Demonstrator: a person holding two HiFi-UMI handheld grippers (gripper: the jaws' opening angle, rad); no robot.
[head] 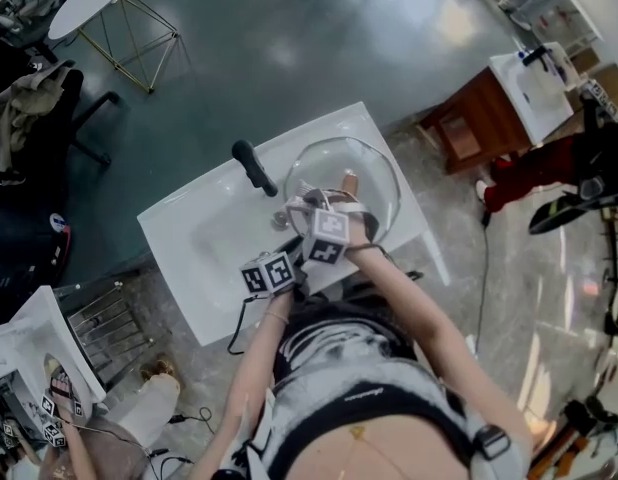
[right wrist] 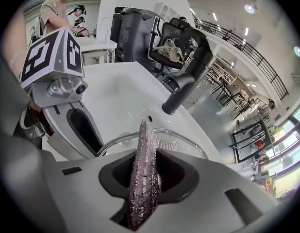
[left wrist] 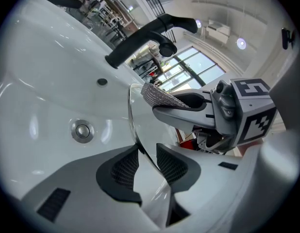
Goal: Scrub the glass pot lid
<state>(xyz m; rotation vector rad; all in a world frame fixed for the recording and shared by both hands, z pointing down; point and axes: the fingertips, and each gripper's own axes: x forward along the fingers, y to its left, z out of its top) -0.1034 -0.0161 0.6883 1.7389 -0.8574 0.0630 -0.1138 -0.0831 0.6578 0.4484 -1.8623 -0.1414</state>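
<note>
The glass pot lid (head: 361,173) hangs over the right part of the white sink (head: 194,233). My left gripper (head: 287,224) clamps the lid's rim (left wrist: 134,123); the rim runs straight between its pads, so my left gripper (left wrist: 143,163) is shut on it. My right gripper (head: 309,196) reaches over the lid from the near side. That right gripper (right wrist: 144,176) is shut on a sparkly grey-purple scrub cloth (right wrist: 142,174), whose top edge stands just above the lid's rim (right wrist: 186,141). The left gripper view shows the cloth (left wrist: 162,97) against the glass.
A black faucet (head: 254,166) rises at the sink's back edge, close to the lid. The drain (left wrist: 83,130) sits in the basin floor. A wooden cabinet (head: 469,128) with another sink stands to the right, a wire rack (head: 109,323) to the left.
</note>
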